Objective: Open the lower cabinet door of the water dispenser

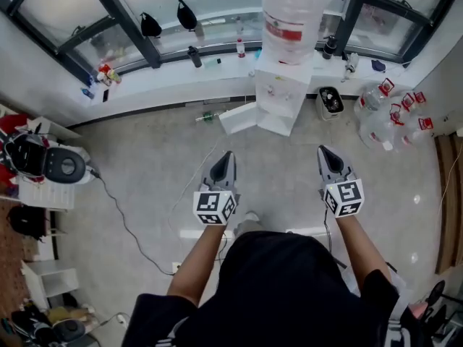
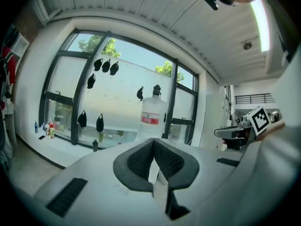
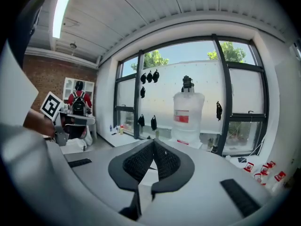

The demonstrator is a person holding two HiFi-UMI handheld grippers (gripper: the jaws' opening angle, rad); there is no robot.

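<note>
My left gripper (image 1: 227,156) is fully closed with its pads meeting on nothing, and my right gripper (image 1: 324,152) is the same, closed and empty. Both hang side by side over the grey floor (image 1: 145,172). Well ahead of them, between their 2 lines of aim, stands the white box-shaped water dispenser (image 1: 281,96) with a clear plastic bottle (image 1: 289,13) on top. Its white lower cabinet door (image 1: 239,118) seems to stand swung out from the base, ahead of the left gripper. I judge the opening done, or nearly so. Next I would check that the door is wide open. If it is not, I would approach, lower 1 gripper and pull its free edge.
</note>
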